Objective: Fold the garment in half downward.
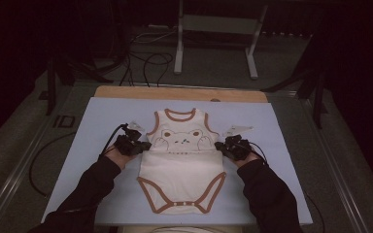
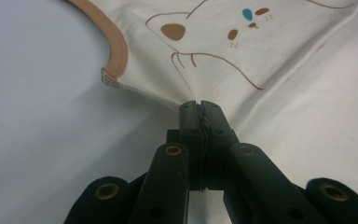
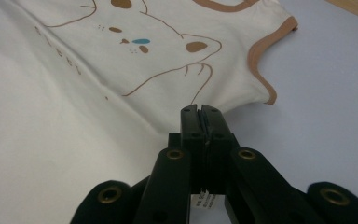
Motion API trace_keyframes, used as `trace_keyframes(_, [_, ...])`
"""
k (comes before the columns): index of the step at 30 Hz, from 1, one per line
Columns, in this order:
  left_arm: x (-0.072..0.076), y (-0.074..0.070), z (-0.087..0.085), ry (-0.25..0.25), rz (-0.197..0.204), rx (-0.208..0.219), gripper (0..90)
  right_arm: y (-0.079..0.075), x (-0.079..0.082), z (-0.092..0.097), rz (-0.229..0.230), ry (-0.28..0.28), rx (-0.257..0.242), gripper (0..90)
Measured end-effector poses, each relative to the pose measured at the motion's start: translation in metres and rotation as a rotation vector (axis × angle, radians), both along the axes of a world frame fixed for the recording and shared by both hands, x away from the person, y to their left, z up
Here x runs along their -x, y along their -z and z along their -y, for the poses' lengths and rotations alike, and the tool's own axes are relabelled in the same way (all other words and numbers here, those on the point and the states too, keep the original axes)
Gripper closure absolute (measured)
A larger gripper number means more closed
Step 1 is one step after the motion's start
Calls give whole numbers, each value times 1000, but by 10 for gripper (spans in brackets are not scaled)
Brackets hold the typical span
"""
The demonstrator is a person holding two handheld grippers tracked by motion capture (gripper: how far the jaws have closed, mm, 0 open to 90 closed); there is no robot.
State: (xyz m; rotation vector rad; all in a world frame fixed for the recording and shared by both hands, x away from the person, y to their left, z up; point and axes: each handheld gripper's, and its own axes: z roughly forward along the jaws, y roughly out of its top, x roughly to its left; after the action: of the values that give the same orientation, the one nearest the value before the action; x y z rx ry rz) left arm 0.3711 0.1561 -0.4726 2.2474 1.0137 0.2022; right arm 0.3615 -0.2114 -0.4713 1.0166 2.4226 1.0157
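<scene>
Bodysuit lies lengthwise, neck away, snaps near.

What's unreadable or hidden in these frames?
- Small lettering under the bear print on the bodysuit: too small in the high view, tilted and faint in the right gripper view.
- Cloth edges inside the left tongs and right tongs: covered by the shut jaws.
- White tag behind the right jaws: print too small, cut by the bottom edge.
- Snaps at the crotch: too small to tell whether fastened.
</scene>
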Motion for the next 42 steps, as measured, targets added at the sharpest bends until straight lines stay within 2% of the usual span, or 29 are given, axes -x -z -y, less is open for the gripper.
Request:
trace_keyframes(9, [20,-3,-1,30,15,6,896,-3,19,1,11,-30,7,895])
trace_keyframes(12, [26,-2,-2,42,15,-8,896,-3,28,0,16,-40,4,895])
trace_keyframes(20, [48,-5,-1,69,19,1,895,-4,45,4,8,-54,-2,895])
trace_keyframes(23, [56,-7,0,78,30,-8,895,-3,52,5,6,-61,5,895])
trace_keyframes(25, [60,-5,0,85,32,-10,895,-2,56,5,10,-67,21,895])
trace_keyframes(32, [72,4,-1,77,12,7,895,6,70,4,-9,-79,27,895])
trace_keyframes(37, [81,9,-2,79,13,-4,895,12,76,5,-22,-75,34,895])
trace_keyframes(39, [83,10,-3,79,4,4,895,14,78,6,-30,-70,15,895])
trace_keyframes(42, [87,14,-2,77,0,-2,895,16,83,8,-32,-64,12,894])
